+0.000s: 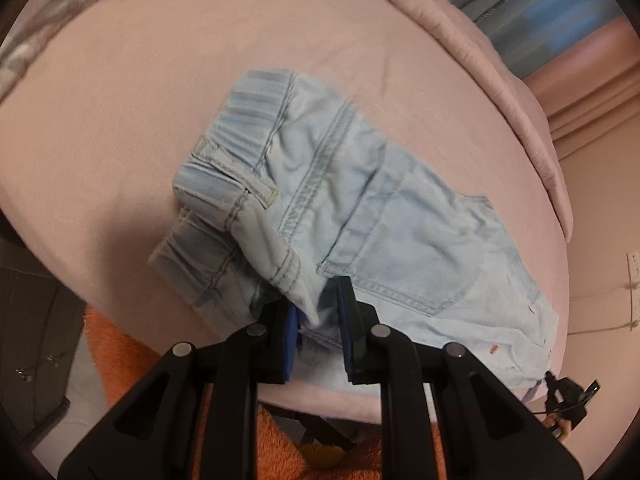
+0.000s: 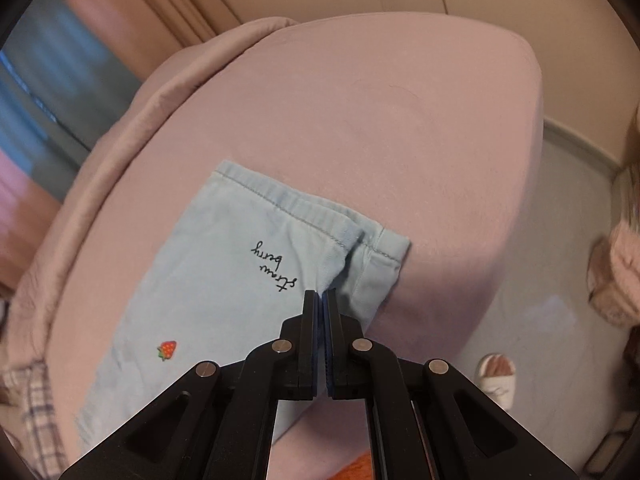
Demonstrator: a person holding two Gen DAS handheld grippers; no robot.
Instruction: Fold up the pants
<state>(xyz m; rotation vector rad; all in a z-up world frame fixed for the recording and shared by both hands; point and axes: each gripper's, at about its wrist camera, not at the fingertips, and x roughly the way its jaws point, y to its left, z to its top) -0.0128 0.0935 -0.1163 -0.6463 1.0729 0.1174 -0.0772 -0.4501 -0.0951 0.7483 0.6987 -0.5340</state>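
Lying on a pink bed with a smooth, soft-looking sheet: light blue denim pants, thin washed fabric, doubled stitching, ribbed elastic waistband toward upper left of the left wrist frame, patch pocket at centre right. Waist end is bunched and folded over itself; rest lies fairly flat.

Left gripper, lower centre of frame: black plastic, blue pads. Fingers part-open, a fold of the pants' edge sits between them and touches the pads; cannot tell if it's firmly clamped. Orange fuzzy textile below the bed edge, lower left. Plaid cloth in upper left corner.

Right wrist view: leg end of pants runs from lower left to centre, hem stitched, cuff corner slightly rumpled at right. Black script "straw berry" at centre, small red strawberry patch lower left.

Right gripper, lower centre: fingers pressed together, no visible gap, tips at the pants fabric near the cuff; whether cloth is pinched between them can't be told. White slipper on grey floor, lower right.
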